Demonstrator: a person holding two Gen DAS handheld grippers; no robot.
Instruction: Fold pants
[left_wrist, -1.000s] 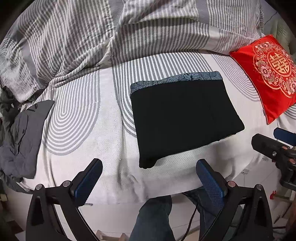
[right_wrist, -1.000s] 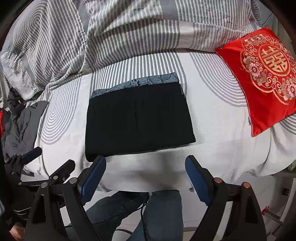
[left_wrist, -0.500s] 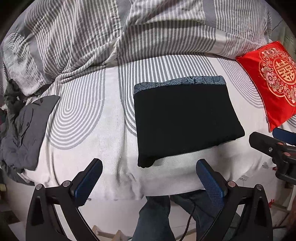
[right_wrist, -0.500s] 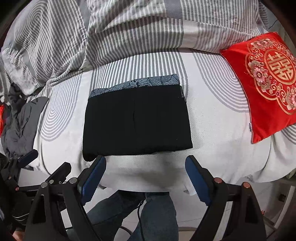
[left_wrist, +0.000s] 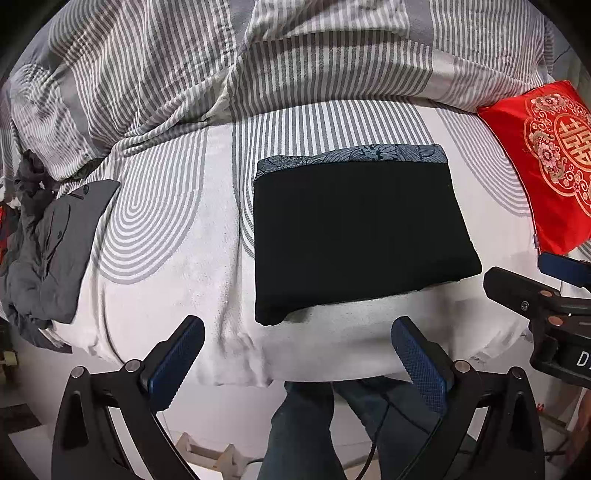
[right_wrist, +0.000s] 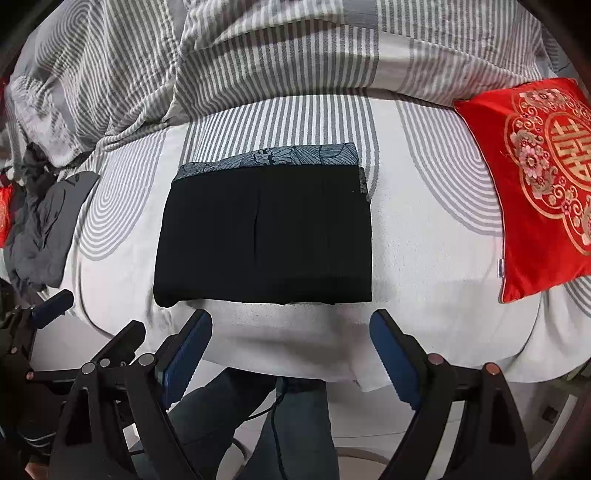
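1. The left gripper (left_wrist: 297, 354) and right gripper (right_wrist: 290, 349) are being held spread wide with nothing between the fingers, off the near edge of the bed (right_wrist: 424, 236).
2. The person's legs (left_wrist: 314, 424) are being partly hidden by the bed's edge.
3. The pants (right_wrist: 264, 236) are lying folded into a black rectangle near that edge; the inner layers cannot be made out.
4. A red cushion (right_wrist: 535, 177) is being cut off at the right, and grey clothes (left_wrist: 48, 243) at the left.

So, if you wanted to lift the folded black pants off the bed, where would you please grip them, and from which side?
Probably the near folded edge of the black pants, approached from the bed's front: it lies closest to both open grippers, is thick, and overhangs nothing. Right gripper near one corner, left gripper at the other.
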